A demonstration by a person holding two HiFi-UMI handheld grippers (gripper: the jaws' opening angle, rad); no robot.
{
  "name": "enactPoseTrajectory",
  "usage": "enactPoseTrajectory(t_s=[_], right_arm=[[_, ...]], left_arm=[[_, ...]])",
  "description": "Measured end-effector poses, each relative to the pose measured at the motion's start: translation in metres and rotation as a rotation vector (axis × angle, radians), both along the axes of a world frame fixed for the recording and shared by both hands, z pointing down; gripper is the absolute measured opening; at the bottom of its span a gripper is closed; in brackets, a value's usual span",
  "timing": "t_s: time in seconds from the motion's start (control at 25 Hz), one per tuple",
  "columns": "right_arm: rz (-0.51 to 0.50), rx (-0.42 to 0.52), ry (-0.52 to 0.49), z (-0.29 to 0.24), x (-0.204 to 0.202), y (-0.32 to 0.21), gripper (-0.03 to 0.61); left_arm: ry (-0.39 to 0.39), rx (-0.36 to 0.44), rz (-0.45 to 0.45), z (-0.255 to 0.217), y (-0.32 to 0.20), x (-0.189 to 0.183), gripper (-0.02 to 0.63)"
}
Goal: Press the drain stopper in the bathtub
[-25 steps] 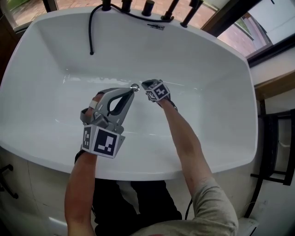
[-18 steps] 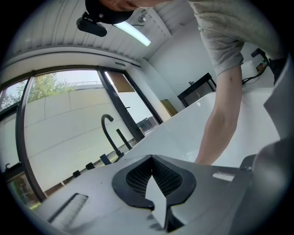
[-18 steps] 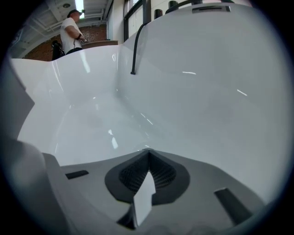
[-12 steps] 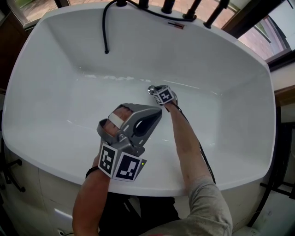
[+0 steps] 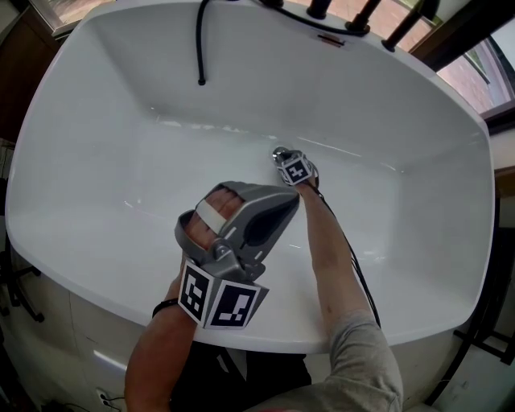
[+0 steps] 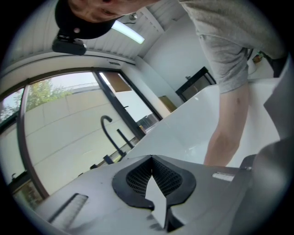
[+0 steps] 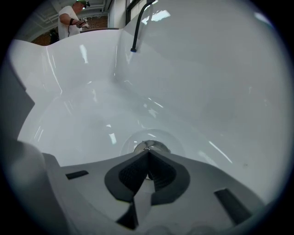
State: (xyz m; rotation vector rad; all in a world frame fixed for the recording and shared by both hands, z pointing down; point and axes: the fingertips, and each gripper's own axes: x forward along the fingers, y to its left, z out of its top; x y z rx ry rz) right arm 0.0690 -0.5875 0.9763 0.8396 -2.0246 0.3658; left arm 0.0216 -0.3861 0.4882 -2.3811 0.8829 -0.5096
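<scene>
The round chrome drain stopper (image 5: 279, 151) (image 7: 151, 147) sits in the floor of the white bathtub (image 5: 105, 129). My right gripper (image 5: 283, 161) (image 7: 148, 151) is shut, its closed tips resting right at the stopper's near edge; whether they touch it I cannot tell. My left gripper (image 5: 286, 201) (image 6: 151, 158) is also shut and empty, held high above the tub's near side, well clear of the stopper, its view pointing up toward the windows.
A black hose (image 5: 201, 48) hangs down the tub's far wall from black tap fittings (image 5: 354, 18) on the far rim. A black spout (image 7: 138, 25) shows in the right gripper view. A person (image 7: 71, 20) stands far off. A dark shelf frame (image 5: 491, 322) stands to the right.
My left gripper has pulled back from the stopper and risen toward the tub's near side. The right gripper has stayed at the stopper while the head view shifted.
</scene>
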Motion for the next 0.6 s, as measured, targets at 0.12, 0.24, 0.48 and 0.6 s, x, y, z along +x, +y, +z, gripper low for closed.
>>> enactPoseTrajectory(t_s=[0.12, 0.24, 0.48, 0.6], right_arm=[[0.024, 0.028, -0.008, 0.000, 0.001, -0.003, 0.009], [0.013, 0.029, 0.020, 0.002, -0.001, -0.003, 0.009], [0.007, -0.003, 0.073, 0.003, 0.001, -0.001, 0.009], [0.029, -0.008, 0.015, -0.011, 0.012, -0.002, 0.002]], left_arm=[[0.050, 0.004, -0.106, -0.009, -0.015, -0.021, 0.006], [0.019, 0.001, -0.074, -0.004, -0.011, -0.016, 0.006], [-0.037, 0.002, -0.058, 0.010, -0.009, -0.011, 0.006], [-0.070, 0.002, -0.032, 0.017, -0.009, -0.002, 0.006]])
